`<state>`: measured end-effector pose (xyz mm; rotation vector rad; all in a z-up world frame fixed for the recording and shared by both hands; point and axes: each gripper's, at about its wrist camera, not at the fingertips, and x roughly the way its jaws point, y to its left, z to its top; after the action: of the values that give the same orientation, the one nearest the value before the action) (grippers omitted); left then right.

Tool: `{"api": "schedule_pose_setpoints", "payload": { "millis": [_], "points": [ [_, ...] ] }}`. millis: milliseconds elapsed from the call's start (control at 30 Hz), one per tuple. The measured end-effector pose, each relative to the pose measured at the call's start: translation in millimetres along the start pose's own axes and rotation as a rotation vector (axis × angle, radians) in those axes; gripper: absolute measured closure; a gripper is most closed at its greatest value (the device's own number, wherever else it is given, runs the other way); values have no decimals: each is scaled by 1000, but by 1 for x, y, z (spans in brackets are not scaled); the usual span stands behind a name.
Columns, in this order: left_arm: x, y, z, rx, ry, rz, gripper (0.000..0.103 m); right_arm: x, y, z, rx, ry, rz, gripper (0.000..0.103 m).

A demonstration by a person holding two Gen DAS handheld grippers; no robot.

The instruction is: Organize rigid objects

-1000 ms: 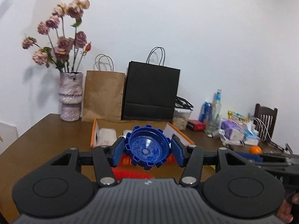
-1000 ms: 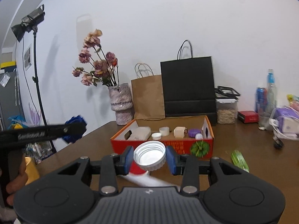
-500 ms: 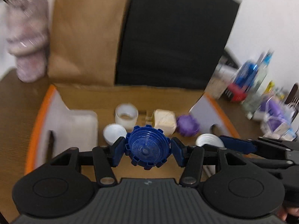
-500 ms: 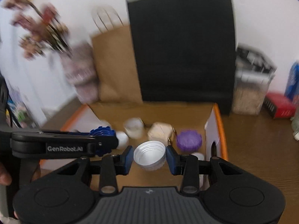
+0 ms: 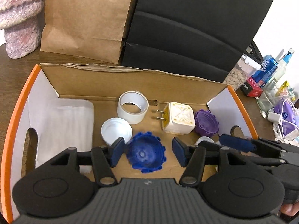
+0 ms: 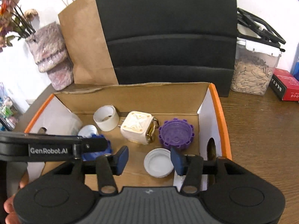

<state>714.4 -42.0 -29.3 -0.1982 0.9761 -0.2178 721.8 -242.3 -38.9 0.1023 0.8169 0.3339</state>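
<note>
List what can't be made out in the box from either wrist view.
- Blue cap: right wrist view, mostly behind the left gripper.
- Small white cap: left wrist view, mostly behind both grippers' fingers.
- Box near wall: both views, under the gripper bodies.
- Red packet print: too small.

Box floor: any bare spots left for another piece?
Bare cardboard strip between the blue cap and the white cap, and along the back wall right of the tape roll. Crowded right side: plug adapter touching the purple cap.
</note>
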Motion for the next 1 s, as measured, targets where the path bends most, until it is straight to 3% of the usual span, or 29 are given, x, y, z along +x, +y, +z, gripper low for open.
{"api": "schedule_pose_setpoints", "payload": {
  "millis": [100, 367, 567, 733, 1000],
  "points": [
    [-20, -5, -2, 6, -21, -17, 39, -22, 4, 1, -28, -25, -12, 45],
    [-107, -30, -11, 85, -126, -3, 30, -109, 14, -2, -54, -95, -28, 43],
    [-188, -47, -45, 120, -239, 15, 28, -196, 28, -26, -71, -191, -25, 38],
    [-260, -60, -102, 163, -448, 99, 25, -257, 41, -72, -72, -298, -22, 36],
    [-340, -63, -238, 226, -757, 168, 17, -331, 71, -183, -146, -534, -101, 31]
  ]
}}
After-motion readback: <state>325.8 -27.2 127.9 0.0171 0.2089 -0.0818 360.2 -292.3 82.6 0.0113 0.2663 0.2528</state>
